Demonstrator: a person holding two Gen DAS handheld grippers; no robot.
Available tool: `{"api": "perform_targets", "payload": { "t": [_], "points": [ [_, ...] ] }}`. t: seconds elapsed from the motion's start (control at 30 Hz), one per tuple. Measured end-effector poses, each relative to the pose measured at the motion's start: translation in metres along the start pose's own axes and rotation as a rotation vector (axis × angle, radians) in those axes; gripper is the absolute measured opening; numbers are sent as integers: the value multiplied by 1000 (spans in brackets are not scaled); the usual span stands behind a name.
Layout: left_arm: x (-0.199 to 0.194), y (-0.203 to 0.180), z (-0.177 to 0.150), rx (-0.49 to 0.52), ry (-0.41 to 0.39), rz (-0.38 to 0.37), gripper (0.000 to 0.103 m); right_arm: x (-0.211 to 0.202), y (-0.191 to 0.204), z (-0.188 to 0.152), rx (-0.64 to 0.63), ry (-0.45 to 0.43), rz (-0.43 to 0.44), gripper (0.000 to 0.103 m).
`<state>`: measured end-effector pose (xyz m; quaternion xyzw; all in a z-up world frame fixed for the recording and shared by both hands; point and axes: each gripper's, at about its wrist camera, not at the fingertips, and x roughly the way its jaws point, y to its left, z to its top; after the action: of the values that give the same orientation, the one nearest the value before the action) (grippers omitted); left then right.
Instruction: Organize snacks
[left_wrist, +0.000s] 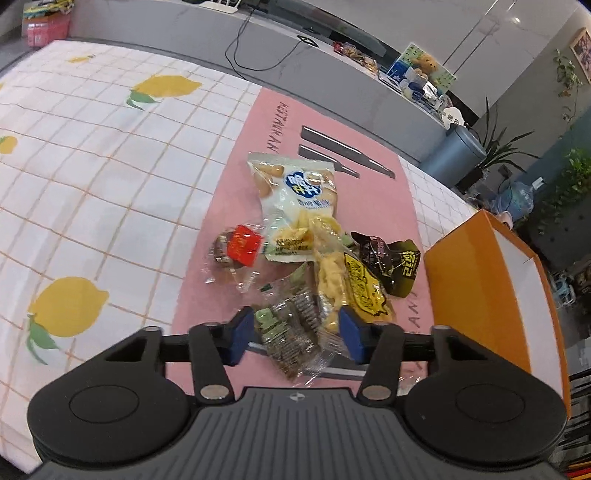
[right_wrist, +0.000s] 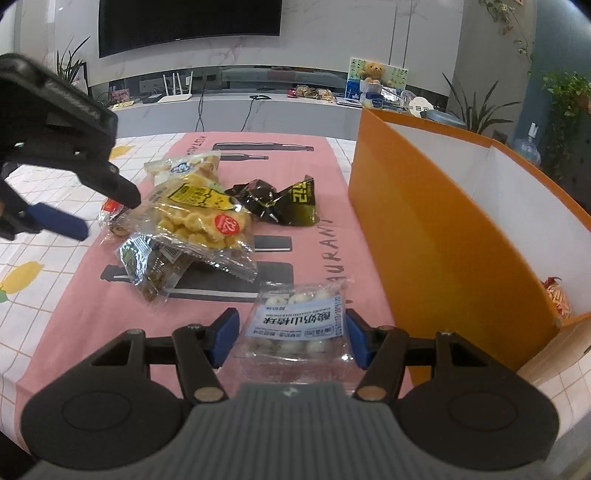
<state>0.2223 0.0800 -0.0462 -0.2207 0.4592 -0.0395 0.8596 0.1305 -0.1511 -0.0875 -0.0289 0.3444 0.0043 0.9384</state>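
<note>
Sorting snacks: my left gripper (left_wrist: 297, 334) straddles the clear nut packet (left_wrist: 295, 332) on the pink mat (left_wrist: 229, 206); grip unclear.
Right gripper (right_wrist: 291, 338): clamps the white-ball packet (right_wrist: 299, 325).
Next: orange box (right_wrist: 424, 229).

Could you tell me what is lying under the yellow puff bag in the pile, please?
A clear bag of dark snacks pokes out beneath the yellow puff bag, on the pink mat. Whatever else lies under its middle is covered.
</note>
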Motion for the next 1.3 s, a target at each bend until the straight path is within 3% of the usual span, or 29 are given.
{"api": "perform_targets", "payload": {
  "t": [0.1, 0.13, 0.33, 0.5, 0.7, 0.8, 0.93, 0.97, 1.17, 1.3],
  "points": [
    [8, -3, 1, 11, 18, -28, 29, -1, 1, -1, -4, -4, -3, 58],
    [11, -4, 1, 15, 28, -39, 2, -2, 1, -1, -5, -5, -2, 58],
    [1, -1, -6, 61, -12, -36, 0, -4, 3, 1, -18, -13, 3, 57],
    [-20, 14, -7, 31, -17, -79, 0, -1, 1, -1, -7, -4, 4, 57],
    [-30, 26, -3, 22, -12, -82, 0, 1, -2, -1, 7, 8, 1, 57],
    [-28, 21, -1, 39, -4, -101, 6, 1, -1, -1, 5, 14, -4, 57],
    [-27, -11, -1, 257, -56, -118, 59, 6, -3, 0, 3, 36, 4, 57],
    [-27, -19, -2, 318, -74, -128, 66, 9, -5, 1, 18, 44, 9, 58],
    [-14, -48, -3, 456, -105, -177, 82, 20, -9, -1, 44, 71, 24, 59],
    [12, -74, -3, 504, -53, -82, 84, 24, -13, 0, 72, 91, 28, 60]
  ]
}}
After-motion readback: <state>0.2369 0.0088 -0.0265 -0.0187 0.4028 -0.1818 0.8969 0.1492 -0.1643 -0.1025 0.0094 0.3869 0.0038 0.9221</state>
